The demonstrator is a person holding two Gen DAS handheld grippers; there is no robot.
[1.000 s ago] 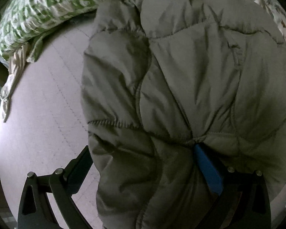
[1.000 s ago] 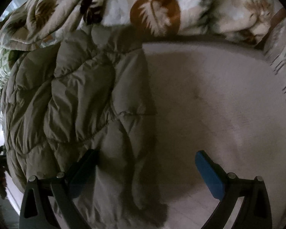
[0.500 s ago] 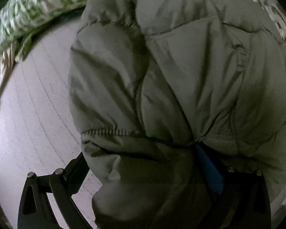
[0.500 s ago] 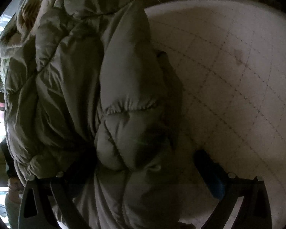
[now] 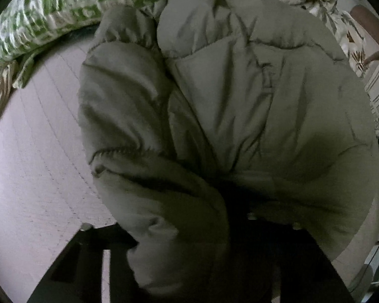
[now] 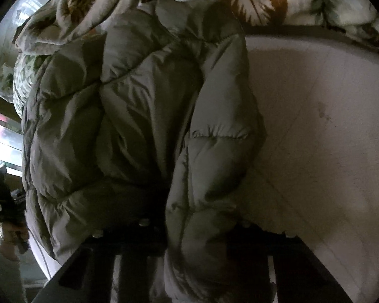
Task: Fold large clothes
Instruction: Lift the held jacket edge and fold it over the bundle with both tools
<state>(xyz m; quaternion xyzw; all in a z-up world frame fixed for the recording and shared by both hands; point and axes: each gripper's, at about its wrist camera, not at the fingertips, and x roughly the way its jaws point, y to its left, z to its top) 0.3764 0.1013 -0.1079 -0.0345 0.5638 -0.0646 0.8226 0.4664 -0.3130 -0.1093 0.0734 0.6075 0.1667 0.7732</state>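
Both jaws clamp the puffy olive quilted jacket (image 5: 240, 116), its hem bunched at six o'clock; folding looks midway, unflattened.

Puffy jacket (image 5: 240, 106): quilted, faintly glossy cloth; mattress (image 6: 328, 139) matt, stitched.

You shot both views dim and grainy. Strong fisheye bending curved the edges inside black corners. In the right wrist view, daylight glared from the window (image 6: 2, 131) at the left edge. The puffer jacket (image 5: 240, 116) looked motion-smeared, and deep shadow swallowed each frame's bottom centre, where the gripper parts went nearly black.
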